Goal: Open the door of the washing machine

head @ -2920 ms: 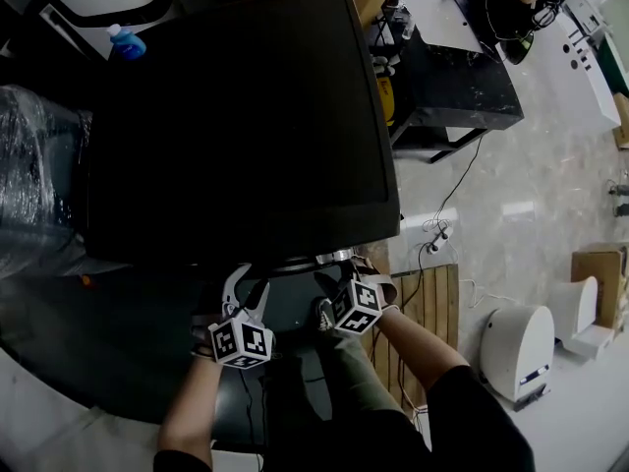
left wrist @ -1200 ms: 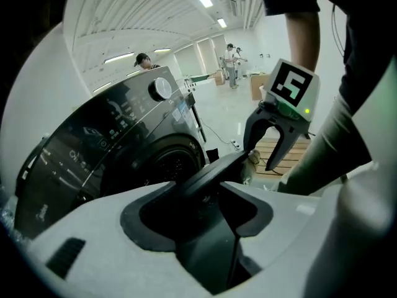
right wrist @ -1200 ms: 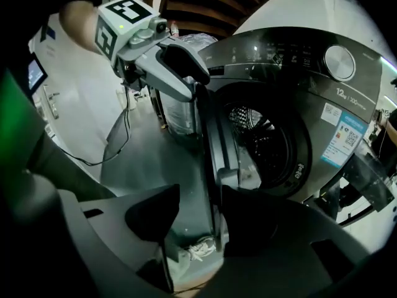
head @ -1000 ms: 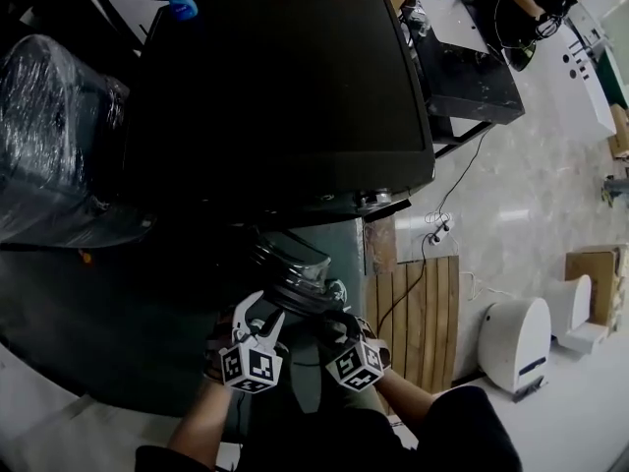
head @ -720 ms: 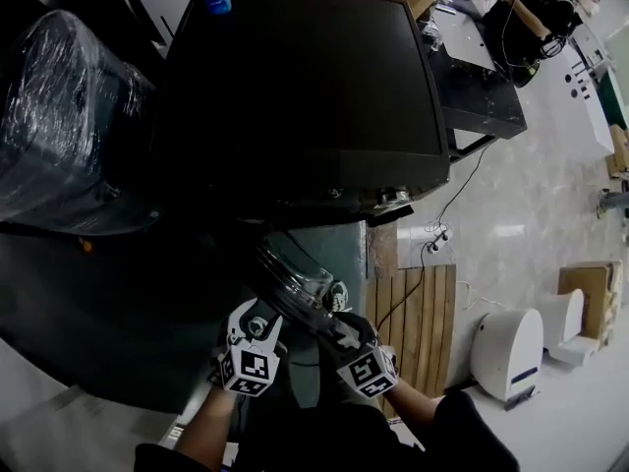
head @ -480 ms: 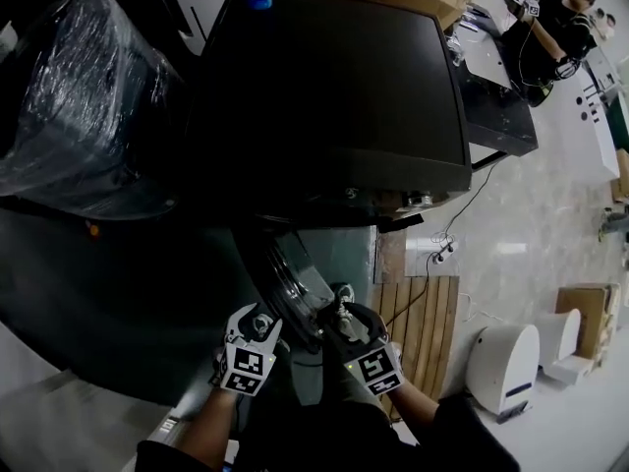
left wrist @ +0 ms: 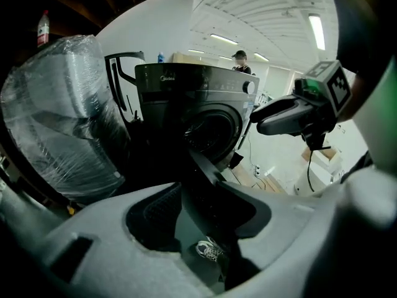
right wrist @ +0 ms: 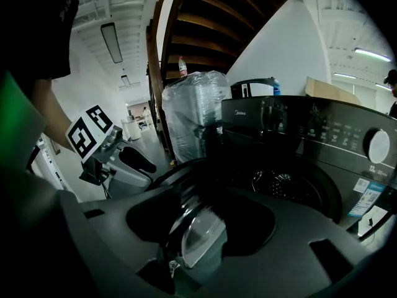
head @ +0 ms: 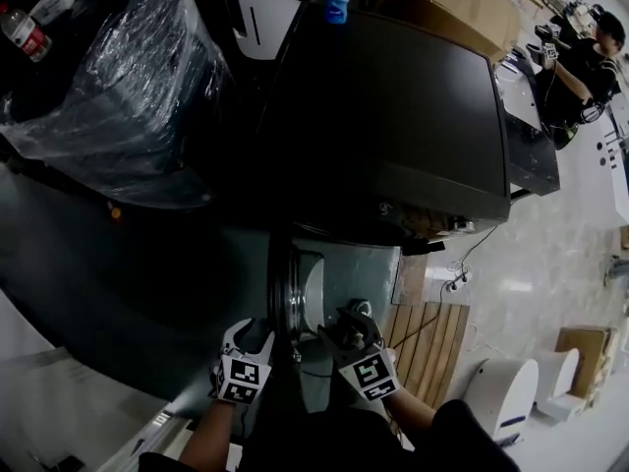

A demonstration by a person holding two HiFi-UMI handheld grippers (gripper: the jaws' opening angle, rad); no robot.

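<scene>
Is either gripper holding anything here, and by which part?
The washing machine door: its free edge stands between the jaws of the right gripper, but a firm clamp cannot be confirmed. The left gripper is open beside the rim, gripping nothing.

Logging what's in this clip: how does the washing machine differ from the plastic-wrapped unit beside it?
The washing machine is bare and glossy dark; the wrapped unit is covered in clear film. The washing machine's door stands open; the wrapped unit shows no opening. A blue bottle stands at the machine's back, a red-capped bottle by the wrapped unit. Both stand side by side.
</scene>
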